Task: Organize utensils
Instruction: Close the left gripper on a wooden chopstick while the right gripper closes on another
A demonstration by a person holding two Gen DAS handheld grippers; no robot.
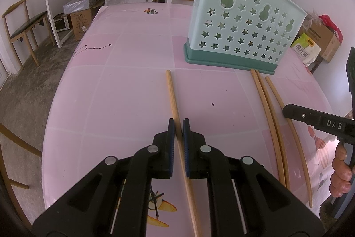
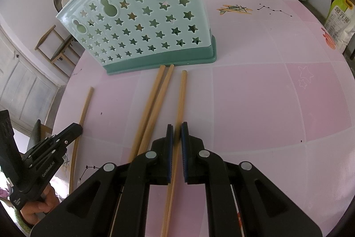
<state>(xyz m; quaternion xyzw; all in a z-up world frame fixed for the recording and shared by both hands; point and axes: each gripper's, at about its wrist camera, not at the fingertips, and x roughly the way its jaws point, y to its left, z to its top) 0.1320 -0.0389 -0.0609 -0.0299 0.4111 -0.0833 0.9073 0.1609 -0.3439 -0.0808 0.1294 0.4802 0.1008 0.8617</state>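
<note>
Four bamboo chopsticks lie lengthwise on the pink tablecloth [image 2: 266, 92], tips toward the near edge of the green utensil holder's [image 2: 142, 21] base: light, stiff, smooth and round, so likely to roll or pivot unless pinched near mid-length. Left gripper [image 1: 178, 126] is clamped on the lone chopstick [image 1: 172, 94] toward the cloth's left edge. Right gripper [image 2: 176, 129] is clamped on the outermost chopstick [image 2: 182, 94], just beside the touching pair [image 2: 155, 94].

Left gripper [image 1: 178, 123] jaws clamp chopstick [image 1: 172, 94]; holder [image 1: 241, 26] beyond.
</note>
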